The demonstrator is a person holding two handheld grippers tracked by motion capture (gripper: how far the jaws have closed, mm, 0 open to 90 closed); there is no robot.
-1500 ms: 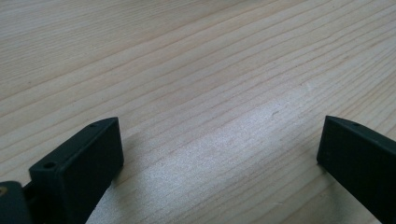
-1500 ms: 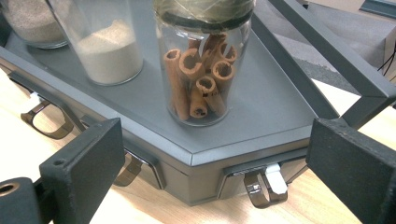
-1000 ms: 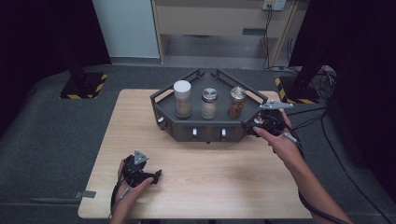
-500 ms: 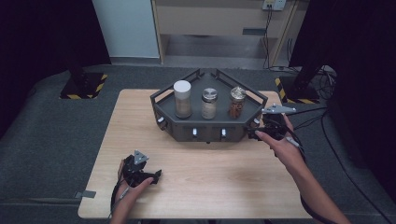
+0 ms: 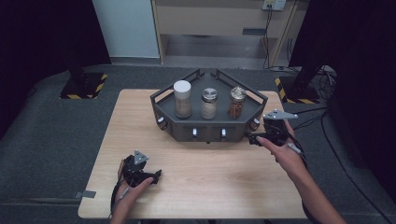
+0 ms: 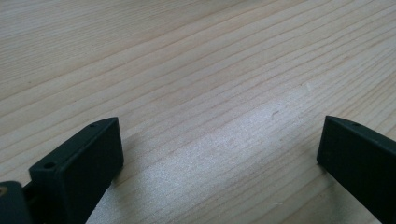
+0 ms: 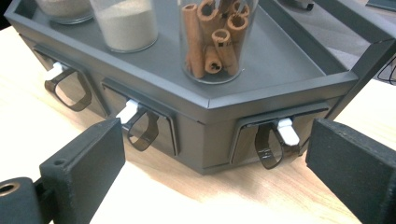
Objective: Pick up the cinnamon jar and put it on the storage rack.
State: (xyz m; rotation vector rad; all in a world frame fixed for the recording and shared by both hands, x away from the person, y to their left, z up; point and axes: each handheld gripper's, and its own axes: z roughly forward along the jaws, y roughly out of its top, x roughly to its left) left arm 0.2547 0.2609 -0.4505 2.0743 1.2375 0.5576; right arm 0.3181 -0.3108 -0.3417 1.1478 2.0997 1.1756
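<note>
The right gripper (image 7: 215, 172), jaws apart and empty, faces the rack's (image 7: 280, 79) right drawer (image 7: 280, 135); its thin loop handle (image 7: 268, 147) looks stiff, slippery; pinch there.

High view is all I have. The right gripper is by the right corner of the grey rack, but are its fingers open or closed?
Observer: Open. In the right gripper view, the right gripper has its fingers wide apart and they grip nothing.
Operator: Thank you. What is in front of them?
Observer: A dark loop drawer handle with a white tab, on the angled right face of the rack. It lies ahead of the fingers, not yet touched.
</note>
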